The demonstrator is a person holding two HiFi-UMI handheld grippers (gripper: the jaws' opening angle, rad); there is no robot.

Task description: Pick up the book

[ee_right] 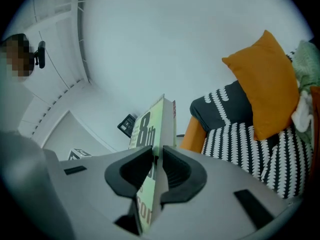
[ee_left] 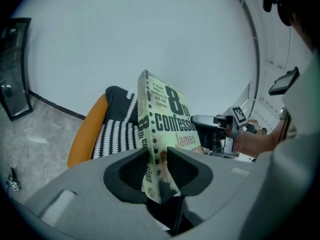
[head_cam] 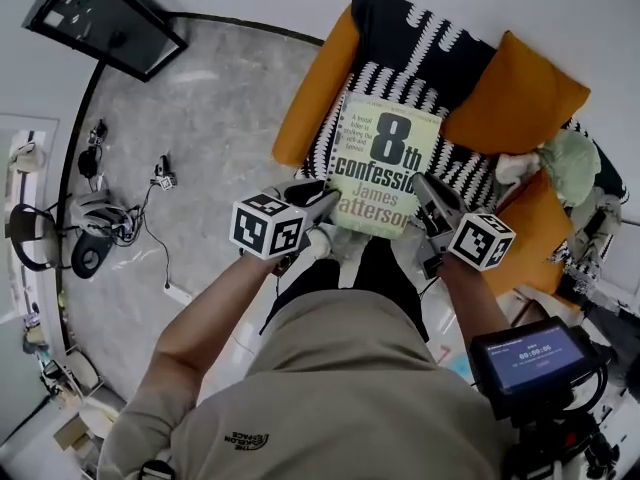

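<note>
You hold the book (head_cam: 383, 163) aloft at frame centre over the striped chair (head_cam: 420, 38), left gripper (head_cam: 322, 206) and right gripper (head_cam: 430, 193) jaws clamped on its lower edges; uneven hands could twist it loose.

A pale green paperback book (head_cam: 385, 168) with dark title lettering hangs closed in mid-air, cover tilted upward, clamped at both lower corners.
</note>
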